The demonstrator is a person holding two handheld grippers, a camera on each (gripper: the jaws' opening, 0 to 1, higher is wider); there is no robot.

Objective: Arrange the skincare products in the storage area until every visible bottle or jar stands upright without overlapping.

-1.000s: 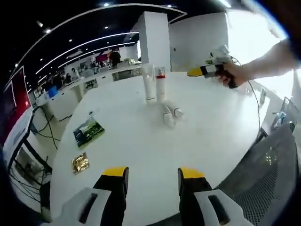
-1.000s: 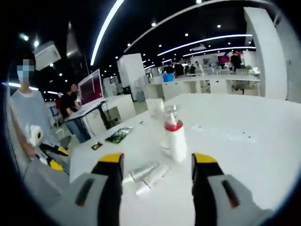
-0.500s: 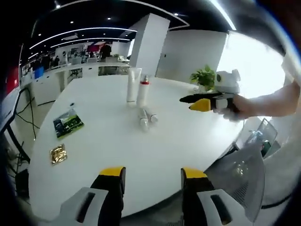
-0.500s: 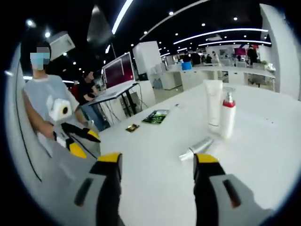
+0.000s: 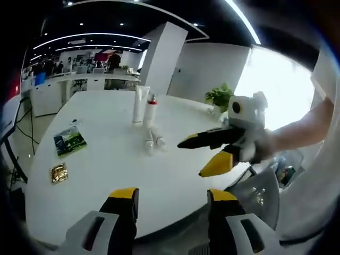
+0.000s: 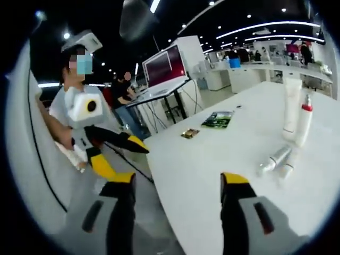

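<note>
Pulled back from the white table (image 5: 106, 159) since a second ago; both grippers now off its near edge, products well apart from either. Left gripper (image 5: 170, 199) jaws spread, empty. Right gripper (image 6: 178, 183) likewise spread, empty. On table: white tube (image 5: 139, 104) and red-capped pump bottle (image 5: 151, 110) upright, just beside each other; two small bottles (image 5: 153, 141) lying flat just in front of them. Judged: lying pair not yet stood up, task unfinished. Green leaflet (image 5: 69, 142) and gold packet (image 5: 58, 172) nearer table edge. No label text readable.

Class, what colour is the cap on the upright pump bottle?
Red; the pump bottle shows best in the right gripper view.
</note>
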